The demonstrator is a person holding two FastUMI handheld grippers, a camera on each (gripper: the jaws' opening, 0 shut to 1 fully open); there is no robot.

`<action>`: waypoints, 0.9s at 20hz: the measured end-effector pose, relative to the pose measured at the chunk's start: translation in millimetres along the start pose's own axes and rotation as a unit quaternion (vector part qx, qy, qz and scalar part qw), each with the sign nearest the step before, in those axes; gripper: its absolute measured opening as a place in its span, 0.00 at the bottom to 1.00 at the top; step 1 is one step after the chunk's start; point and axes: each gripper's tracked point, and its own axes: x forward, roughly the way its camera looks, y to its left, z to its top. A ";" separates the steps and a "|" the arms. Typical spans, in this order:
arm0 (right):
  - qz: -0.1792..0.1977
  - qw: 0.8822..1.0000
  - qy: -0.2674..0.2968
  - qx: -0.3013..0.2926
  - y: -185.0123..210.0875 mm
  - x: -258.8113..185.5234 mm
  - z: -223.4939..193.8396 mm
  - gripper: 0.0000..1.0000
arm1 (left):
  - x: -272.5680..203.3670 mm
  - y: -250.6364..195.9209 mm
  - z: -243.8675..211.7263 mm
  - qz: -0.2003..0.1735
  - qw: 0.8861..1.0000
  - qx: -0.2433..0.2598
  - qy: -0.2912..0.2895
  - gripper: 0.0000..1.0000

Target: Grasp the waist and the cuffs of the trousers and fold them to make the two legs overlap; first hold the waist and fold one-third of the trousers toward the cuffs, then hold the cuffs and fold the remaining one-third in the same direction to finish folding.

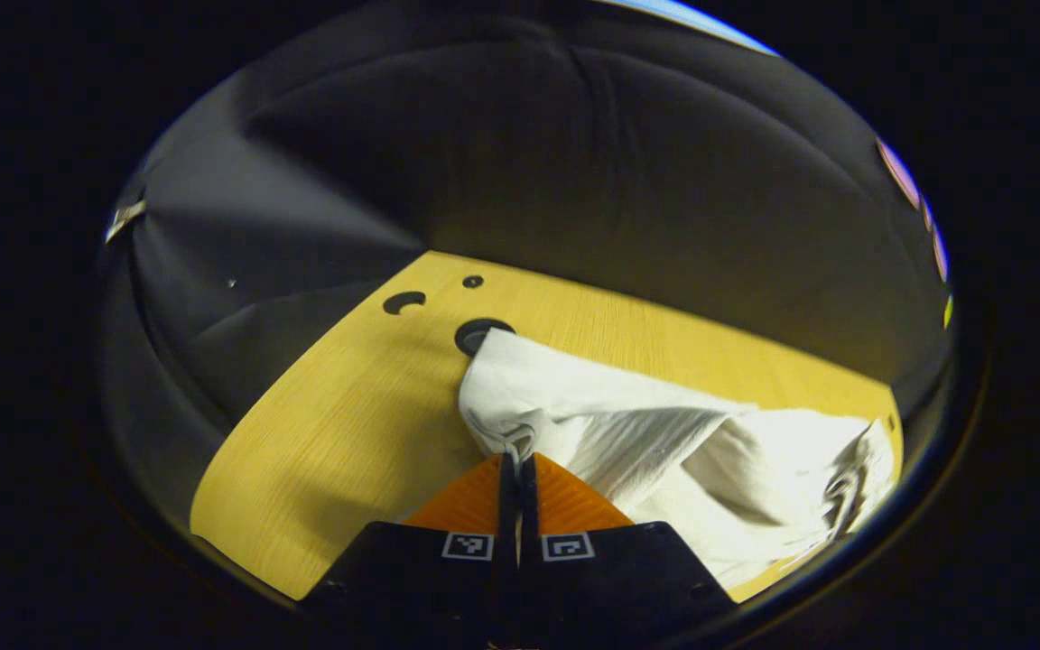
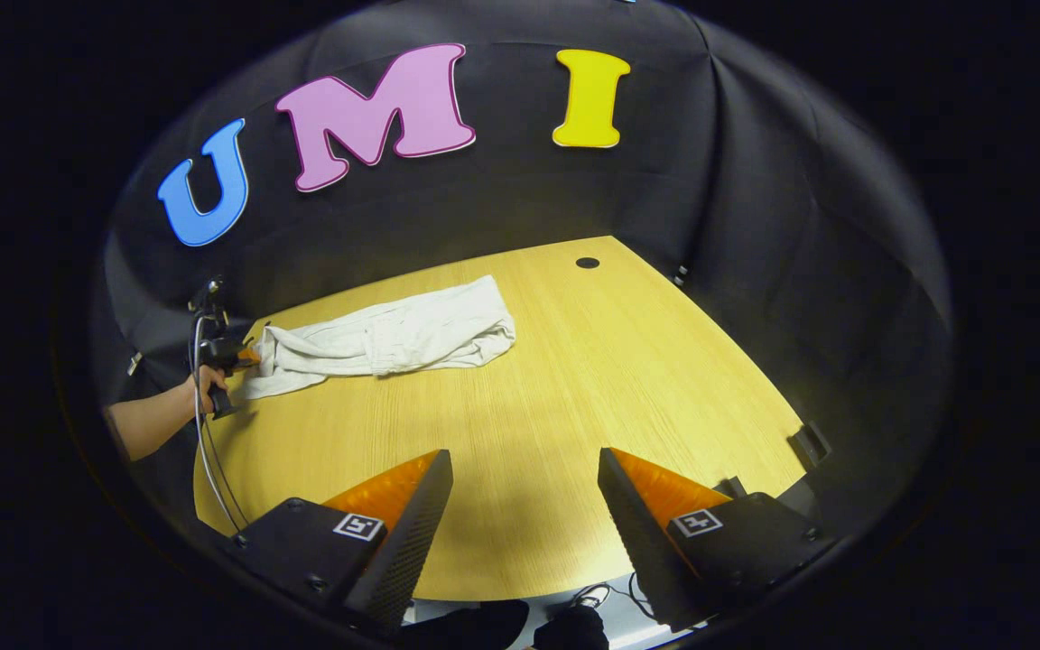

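Bench: pale wood top, lit from above, with round dark holes in it; one hole sits near the far edge in the right gripper view, and three more lie close to the cloth in the left gripper view.

Trousers: white, folded lengthwise into one long strip, lying flat on the far left part of the bench. In the right gripper view the strip runs from a bunched end at the left to a rounded, doubled end toward the middle of the bench. In the left gripper view the cloth is rumpled and lifted slightly at the near end.

Left gripper: jaws closed tight on a bunched edge of the trousers; both fingers press the cloth between them. In the right gripper view the same gripper appears at the left end of the strip, held by a person's hand, with a cable trailing down from it.

Right gripper: jaws wide apart, holding nothing, above bare bench, well apart from the trousers.

Wall: black cloth behind the bench.
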 end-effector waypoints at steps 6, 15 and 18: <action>-0.023 0.999 -0.017 -0.015 -19.7 2.0 7.1 0.99 | -42.4 -37.0 45.5 -0.042 0.998 0.006 -0.055 0.05; 0.037 0.997 -0.042 -0.054 -43.6 39.4 46.5 1.00 | -128.6 -190.1 98.9 -0.116 0.986 -0.024 -0.116 0.05; 0.060 0.995 -0.055 -0.058 -58.7 50.2 66.0 1.00 | -150.7 -256.5 99.0 -0.132 0.983 0.008 -0.128 0.05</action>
